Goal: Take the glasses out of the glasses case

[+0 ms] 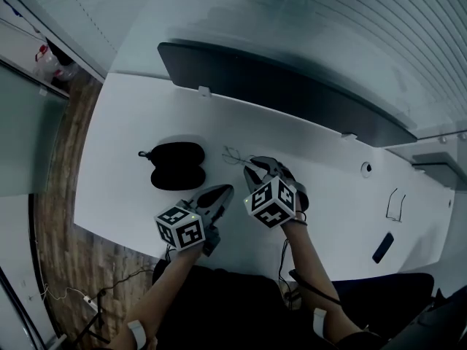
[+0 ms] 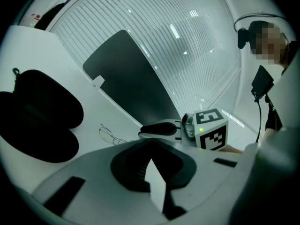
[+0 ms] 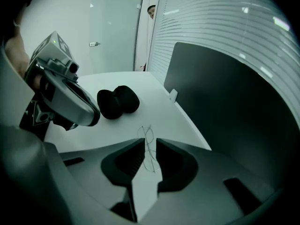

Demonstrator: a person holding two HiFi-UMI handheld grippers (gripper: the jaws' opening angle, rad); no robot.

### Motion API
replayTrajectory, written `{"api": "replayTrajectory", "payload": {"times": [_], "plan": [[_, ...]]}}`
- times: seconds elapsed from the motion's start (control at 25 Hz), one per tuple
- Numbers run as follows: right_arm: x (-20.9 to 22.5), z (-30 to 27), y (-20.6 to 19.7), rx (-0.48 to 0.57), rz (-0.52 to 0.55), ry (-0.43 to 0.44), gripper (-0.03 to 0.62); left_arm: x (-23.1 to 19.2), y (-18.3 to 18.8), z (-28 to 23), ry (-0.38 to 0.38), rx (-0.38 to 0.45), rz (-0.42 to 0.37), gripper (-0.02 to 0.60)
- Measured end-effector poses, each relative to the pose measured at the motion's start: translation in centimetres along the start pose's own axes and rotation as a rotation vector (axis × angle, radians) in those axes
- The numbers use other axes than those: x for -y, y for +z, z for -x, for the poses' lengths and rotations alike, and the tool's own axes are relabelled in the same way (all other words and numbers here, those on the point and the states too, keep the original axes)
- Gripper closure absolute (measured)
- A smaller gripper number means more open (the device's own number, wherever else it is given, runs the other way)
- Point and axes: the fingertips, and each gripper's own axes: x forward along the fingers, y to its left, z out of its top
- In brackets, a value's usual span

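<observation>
White tabletop (image 1: 131,195), wide bare stretch toward its right edge. Black glasses case (image 1: 176,165) lying open (both halves flat) toward the left edge. Left tongs (image 1: 223,192) closed and empty, just beside it. Right tongs (image 1: 253,168) slightly parted around one arm of the glasses (image 1: 236,154), out on the tabletop near the case.

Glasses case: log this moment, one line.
open black glasses case | thin wire-framed glasses on white table, arm between parted jaws of right gripper | left gripper shut, empty
</observation>
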Motion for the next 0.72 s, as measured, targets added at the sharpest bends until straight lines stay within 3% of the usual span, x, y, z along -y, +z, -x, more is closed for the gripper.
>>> {"api": "replayTrajectory", "payload": {"times": [0.36,0.72], "plan": [[-1.1,3.4,1.2,0.089,-0.046,-0.051,0.554,2.4,0.1,1.1,-0.026,0.008,-0.077,0.572],[-4.2,7.2,2.4,0.259,-0.163,-0.012,0.577,6.0,-0.1,2.7,-0.053,0.039,-0.151,0.572]]}}
